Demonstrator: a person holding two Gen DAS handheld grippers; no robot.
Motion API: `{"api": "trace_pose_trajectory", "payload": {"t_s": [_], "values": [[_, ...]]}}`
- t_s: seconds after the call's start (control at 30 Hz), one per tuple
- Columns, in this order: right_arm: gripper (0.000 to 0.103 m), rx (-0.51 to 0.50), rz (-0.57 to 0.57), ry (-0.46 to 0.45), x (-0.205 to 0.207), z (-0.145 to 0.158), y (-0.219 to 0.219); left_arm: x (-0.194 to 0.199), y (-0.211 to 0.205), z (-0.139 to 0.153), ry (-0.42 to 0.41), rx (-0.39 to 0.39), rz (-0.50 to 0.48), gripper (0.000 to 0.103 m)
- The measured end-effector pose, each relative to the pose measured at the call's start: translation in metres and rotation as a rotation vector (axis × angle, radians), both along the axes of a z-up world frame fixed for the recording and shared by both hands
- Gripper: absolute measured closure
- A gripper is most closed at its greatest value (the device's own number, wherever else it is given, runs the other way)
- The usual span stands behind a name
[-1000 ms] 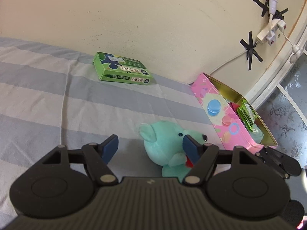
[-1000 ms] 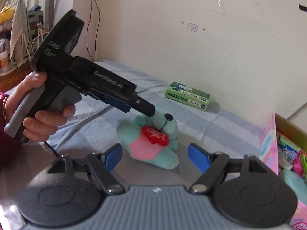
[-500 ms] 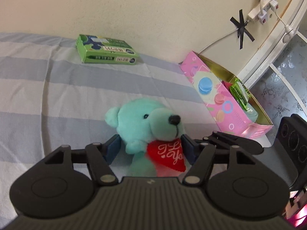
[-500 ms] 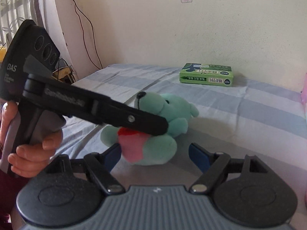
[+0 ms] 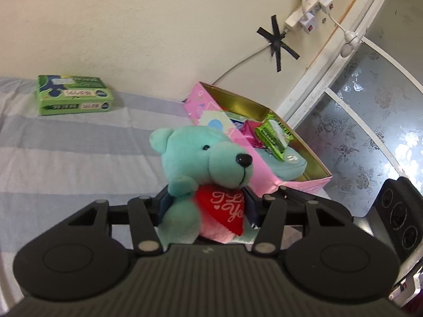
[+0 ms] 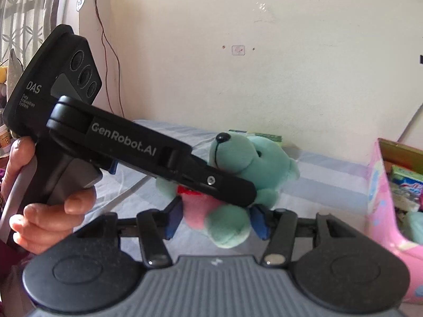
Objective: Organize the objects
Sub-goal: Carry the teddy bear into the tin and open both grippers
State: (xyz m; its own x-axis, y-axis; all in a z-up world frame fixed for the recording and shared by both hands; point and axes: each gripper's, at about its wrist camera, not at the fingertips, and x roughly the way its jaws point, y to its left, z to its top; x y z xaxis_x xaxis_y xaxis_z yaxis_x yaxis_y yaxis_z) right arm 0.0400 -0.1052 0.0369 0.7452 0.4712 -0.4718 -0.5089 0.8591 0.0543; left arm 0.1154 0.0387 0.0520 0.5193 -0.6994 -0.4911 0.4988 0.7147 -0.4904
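A teal teddy bear with a red heart on its chest is held upright above the striped bed. My left gripper is closing, its blue pads pressing the bear's sides at the chest. In the right wrist view the bear faces left and my right gripper is closing on its pink belly and legs, pads touching. One finger of the left gripper crosses in front of the bear there. A pink open box stands just behind the bear.
The pink box holds a green packet, a teal pouch and other small items. A green carton lies on the bed by the wall. A hand grips the left gripper's handle. Cables and a power strip hang on the wall.
Both grippers' jaws have narrowed onto the bear. The bear has turned upright and come up off the bed, nearer the pink box. The right gripper moved in under it.
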Motion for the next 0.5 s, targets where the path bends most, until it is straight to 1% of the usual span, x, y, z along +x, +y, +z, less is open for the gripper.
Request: {"api": "trace_pose_trajectory", "payload": {"t_s": [0.13,0.23,0.37,0.5], "values": [[0.051,0.008,-0.090,-0.059,-0.005,0.019,-0.038,0.006,-0.049,0.019,-0.054,0.001,-0.059,0.047],[0.051,0.009,-0.162,-0.088,-0.006,0.028,-0.072,0.012,-0.090,0.027,-0.079,0.011,-0.113,0.046],[0.050,0.007,-0.241,-0.085,-0.001,0.031,-0.114,0.024,-0.138,0.025,-0.077,0.031,-0.164,0.046],[0.050,0.023,-0.303,-0.051,0.007,0.027,-0.147,0.039,-0.176,0.015,-0.040,0.070,-0.178,0.045]]}}
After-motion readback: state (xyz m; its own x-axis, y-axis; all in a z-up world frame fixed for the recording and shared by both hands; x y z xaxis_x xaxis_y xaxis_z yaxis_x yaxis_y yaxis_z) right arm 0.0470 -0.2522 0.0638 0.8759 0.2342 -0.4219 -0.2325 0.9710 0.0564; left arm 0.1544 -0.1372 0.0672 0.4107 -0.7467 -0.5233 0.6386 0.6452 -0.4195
